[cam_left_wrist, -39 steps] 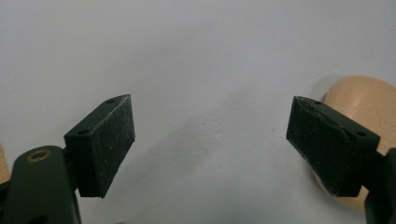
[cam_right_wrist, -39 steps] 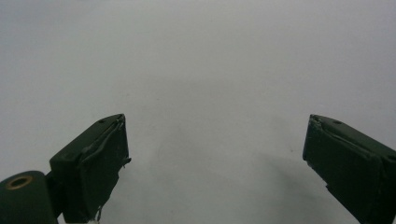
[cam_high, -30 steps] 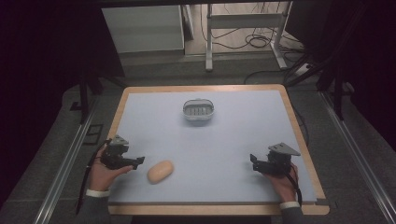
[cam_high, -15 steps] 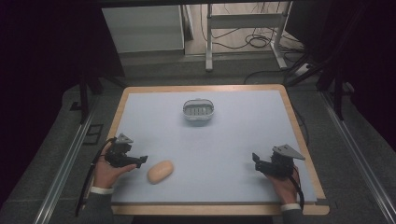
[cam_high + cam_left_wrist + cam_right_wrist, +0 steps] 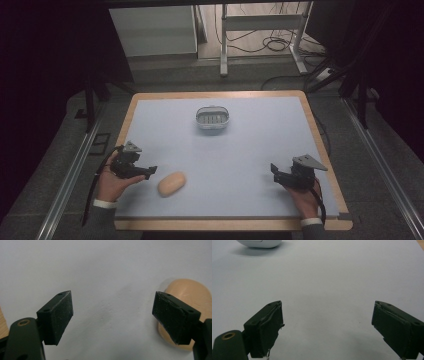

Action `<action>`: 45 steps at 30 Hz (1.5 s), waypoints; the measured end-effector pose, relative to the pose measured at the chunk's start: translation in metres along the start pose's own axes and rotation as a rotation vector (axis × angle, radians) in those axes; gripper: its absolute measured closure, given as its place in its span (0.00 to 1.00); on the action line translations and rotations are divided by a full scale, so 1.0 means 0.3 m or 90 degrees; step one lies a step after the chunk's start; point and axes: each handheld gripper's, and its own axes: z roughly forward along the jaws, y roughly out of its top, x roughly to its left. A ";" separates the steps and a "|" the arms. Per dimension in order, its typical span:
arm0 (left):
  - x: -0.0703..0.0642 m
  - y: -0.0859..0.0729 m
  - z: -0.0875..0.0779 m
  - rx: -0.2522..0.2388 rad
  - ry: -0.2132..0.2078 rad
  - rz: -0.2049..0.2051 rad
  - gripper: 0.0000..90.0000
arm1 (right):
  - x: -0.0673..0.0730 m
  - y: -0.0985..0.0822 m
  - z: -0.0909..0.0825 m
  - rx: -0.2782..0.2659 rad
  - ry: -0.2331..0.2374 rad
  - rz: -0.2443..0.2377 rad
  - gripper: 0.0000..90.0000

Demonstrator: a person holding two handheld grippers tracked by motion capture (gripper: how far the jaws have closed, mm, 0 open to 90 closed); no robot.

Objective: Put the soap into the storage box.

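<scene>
Your left gripper (image 5: 112,315) has eased nearer your table edge, jaws wide and empty; the tan oval soap (image 5: 171,183) lies just beside its right jaw. Your right gripper (image 5: 327,327) gapes wide, well apart from the basket (image 5: 212,119).

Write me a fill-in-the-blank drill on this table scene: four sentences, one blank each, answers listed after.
1. The tan oval object lies nearest the ____ gripper.
2. The fingers of the right gripper stand ____, with nothing but bare table between them.
3. The small grey basket sits toward the ____ edge of the table, away from the person.
4. In the left gripper view, the tan object is partly hidden behind the ____-hand finger.

Missing words: left; open; far; right
</scene>
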 end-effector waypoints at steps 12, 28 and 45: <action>-0.032 0.051 -0.015 0.005 -0.020 0.031 0.20 | 0.003 -0.001 -0.003 -0.005 -0.009 -0.003 0.11; -0.090 0.069 -0.005 0.025 -0.036 0.066 0.21 | 0.005 -0.001 -0.001 -0.001 -0.014 -0.005 0.11; -0.165 0.054 0.034 0.062 -0.074 0.092 0.19 | 0.008 0.000 0.002 0.001 -0.018 -0.009 0.11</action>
